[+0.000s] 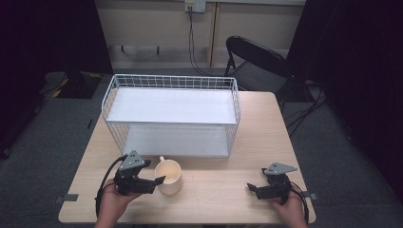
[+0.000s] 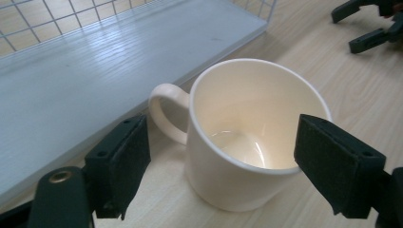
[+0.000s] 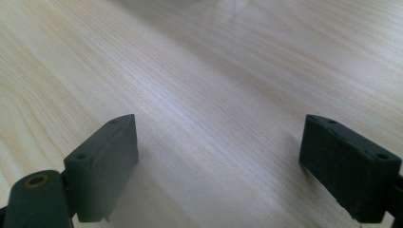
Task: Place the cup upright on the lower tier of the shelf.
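While the cream mug (image 2: 247, 142) is standing upright on the wooden table (image 1: 223, 190), just in front of the white wire shelf rack (image 1: 173, 114), the left gripper (image 2: 221, 164) is bracketing it with jaws spread, apparently not touching its wall. Its handle is pointing toward the rack. Well apart, the right gripper (image 3: 233, 164) is resting low over bare tabletop, jaws likewise parted and holding nothing.

1. No text, label, brand, number or sign can be read in any of the views.
2. The cream ceramic mug with a loop handle (image 2: 247, 142) standing in front of the white wire shelf rack (image 1: 172, 114) is plain, without print or logo.
3. The rack's white boards carry no markings either.
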A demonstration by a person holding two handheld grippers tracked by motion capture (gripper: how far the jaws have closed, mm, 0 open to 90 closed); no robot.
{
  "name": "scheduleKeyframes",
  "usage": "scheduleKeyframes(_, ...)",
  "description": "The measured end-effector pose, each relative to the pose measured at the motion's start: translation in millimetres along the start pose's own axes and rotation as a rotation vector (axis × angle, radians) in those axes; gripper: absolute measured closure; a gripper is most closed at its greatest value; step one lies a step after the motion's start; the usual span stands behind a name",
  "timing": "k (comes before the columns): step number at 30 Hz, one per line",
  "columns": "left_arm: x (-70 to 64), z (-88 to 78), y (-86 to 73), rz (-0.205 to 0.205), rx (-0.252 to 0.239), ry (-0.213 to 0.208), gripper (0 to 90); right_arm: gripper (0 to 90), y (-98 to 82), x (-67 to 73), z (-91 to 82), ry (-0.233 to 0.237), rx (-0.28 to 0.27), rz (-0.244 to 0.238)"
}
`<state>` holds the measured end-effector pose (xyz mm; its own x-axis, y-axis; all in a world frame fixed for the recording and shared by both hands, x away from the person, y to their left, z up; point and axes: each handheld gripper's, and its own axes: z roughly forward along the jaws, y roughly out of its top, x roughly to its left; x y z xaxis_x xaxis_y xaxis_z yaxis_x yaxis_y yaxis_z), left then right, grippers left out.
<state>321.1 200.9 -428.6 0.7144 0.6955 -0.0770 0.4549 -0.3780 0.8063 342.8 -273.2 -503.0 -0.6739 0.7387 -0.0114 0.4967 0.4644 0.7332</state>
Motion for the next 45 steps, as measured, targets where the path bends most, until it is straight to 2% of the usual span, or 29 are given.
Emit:
scheduleKeyframes(5,1.7,3.4,0.4,-0.006,-0.001,-0.003,21.7,11.9,-0.1,0.0,0.1,0.001,-0.002,0.000)
scheduleKeyframes(13,3.4,7.7,-1.4,-0.006,0.001,0.012,38.3,11.9,0.0,0.0,0.0,0.000,0.000,0.000)
scheduleKeyframes(21,3.6,14.5,0.6,-0.025,0.013,0.012,46.8,11.9,0.0,0.0,0.0,0.000,0.000,0.000)
scheduleKeyframes(26,2.9,17.7,2.5,-0.023,0.032,0.018,52.5,11.9,0.0,0.0,0.0,0.000,0.000,0.000)
scheduleKeyframes(29,4.4,19.6,2.7,-0.039,0.036,0.022,53.6,11.9,0.0,-0.1,0.0,0.000,0.000,-0.001)
scheduleKeyframes(35,5.5,22.2,3.4,-0.038,0.040,0.021,55.9,11.9,0.0,0.0,0.0,0.000,0.000,0.000)
scheduleKeyframes(39,5.9,26.1,2.8,-0.034,0.059,0.022,59.7,11.9,0.0,-0.1,0.1,0.002,-0.002,0.000)
scheduleKeyframes(42,6.7,26.5,3.1,-0.052,0.056,0.023,61.6,11.9,0.0,0.0,0.0,0.000,0.000,0.000)
scheduleKeyframes(45,7.1,26.8,4.1,-0.044,0.063,0.028,66.0,11.9,0.0,-0.1,0.0,0.000,0.000,0.000)
